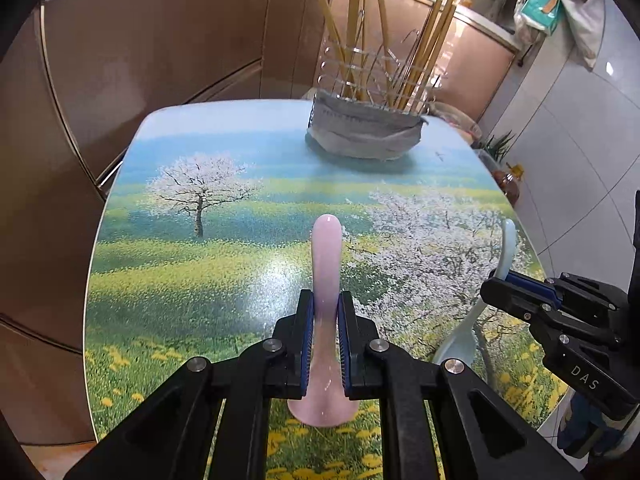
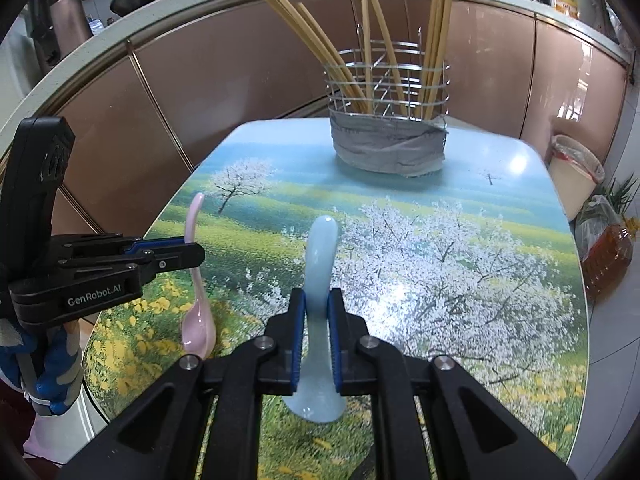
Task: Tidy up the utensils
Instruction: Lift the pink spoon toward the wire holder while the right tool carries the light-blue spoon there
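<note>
My left gripper is shut on a pink ceramic spoon, handle pointing away, bowl hanging below the fingers. My right gripper is shut on a light blue ceramic spoon in the same way. Both spoons hang above the table. From the left wrist view the right gripper with the blue spoon shows at the right; from the right wrist view the left gripper with the pink spoon shows at the left. A wire utensil basket with several wooden chopsticks stands at the table's far end.
The table top carries a printed landscape of blossoming trees. Brown cabinet fronts curve behind and left of it. A lined bin and an oil bottle stand on the floor at the right. A gloved hand holds the left gripper.
</note>
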`<state>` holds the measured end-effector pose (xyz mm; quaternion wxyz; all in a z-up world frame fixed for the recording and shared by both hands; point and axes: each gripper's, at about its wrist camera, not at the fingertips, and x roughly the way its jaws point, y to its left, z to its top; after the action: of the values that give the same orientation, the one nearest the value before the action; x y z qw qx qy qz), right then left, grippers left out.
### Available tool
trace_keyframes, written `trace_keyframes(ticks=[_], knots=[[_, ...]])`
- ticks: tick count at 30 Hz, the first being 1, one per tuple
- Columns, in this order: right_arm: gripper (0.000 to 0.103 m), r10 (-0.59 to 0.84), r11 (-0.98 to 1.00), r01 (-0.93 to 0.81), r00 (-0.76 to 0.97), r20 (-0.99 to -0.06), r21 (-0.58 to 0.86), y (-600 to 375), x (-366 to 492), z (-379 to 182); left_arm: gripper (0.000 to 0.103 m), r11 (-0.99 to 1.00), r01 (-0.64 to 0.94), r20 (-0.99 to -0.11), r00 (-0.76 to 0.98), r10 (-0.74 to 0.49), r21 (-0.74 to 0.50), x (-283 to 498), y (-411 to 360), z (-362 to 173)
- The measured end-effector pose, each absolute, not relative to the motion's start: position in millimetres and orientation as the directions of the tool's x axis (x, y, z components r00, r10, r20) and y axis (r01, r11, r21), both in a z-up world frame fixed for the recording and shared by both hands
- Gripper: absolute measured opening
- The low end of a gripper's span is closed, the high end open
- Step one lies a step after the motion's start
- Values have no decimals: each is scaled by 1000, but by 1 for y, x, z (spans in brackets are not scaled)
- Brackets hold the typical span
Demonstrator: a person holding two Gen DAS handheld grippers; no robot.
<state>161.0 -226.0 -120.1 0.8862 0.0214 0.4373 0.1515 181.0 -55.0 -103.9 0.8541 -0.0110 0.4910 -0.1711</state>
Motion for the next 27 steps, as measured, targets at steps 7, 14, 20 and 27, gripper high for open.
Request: trace_keyframes(ticks=[7, 14, 20, 27], knots=[[10, 273, 958, -243, 612, -742, 152, -220, 139, -108, 11, 939, 288, -809, 496, -316, -190, 163, -48, -95], [10, 265, 961, -241, 637, -724, 140, -216, 133, -100, 11, 937, 288, -794, 515, -323, -195, 153, -46, -88], [10, 262, 962, -238, 654, -709, 136, -217, 128, -92, 11, 937, 288, -781, 531, -329, -199, 148, -44, -80], [10, 258, 963, -235, 679, -687, 130, -220, 123, -78, 11, 933, 297, -761, 552, -340, -202, 141, -42, -65]])
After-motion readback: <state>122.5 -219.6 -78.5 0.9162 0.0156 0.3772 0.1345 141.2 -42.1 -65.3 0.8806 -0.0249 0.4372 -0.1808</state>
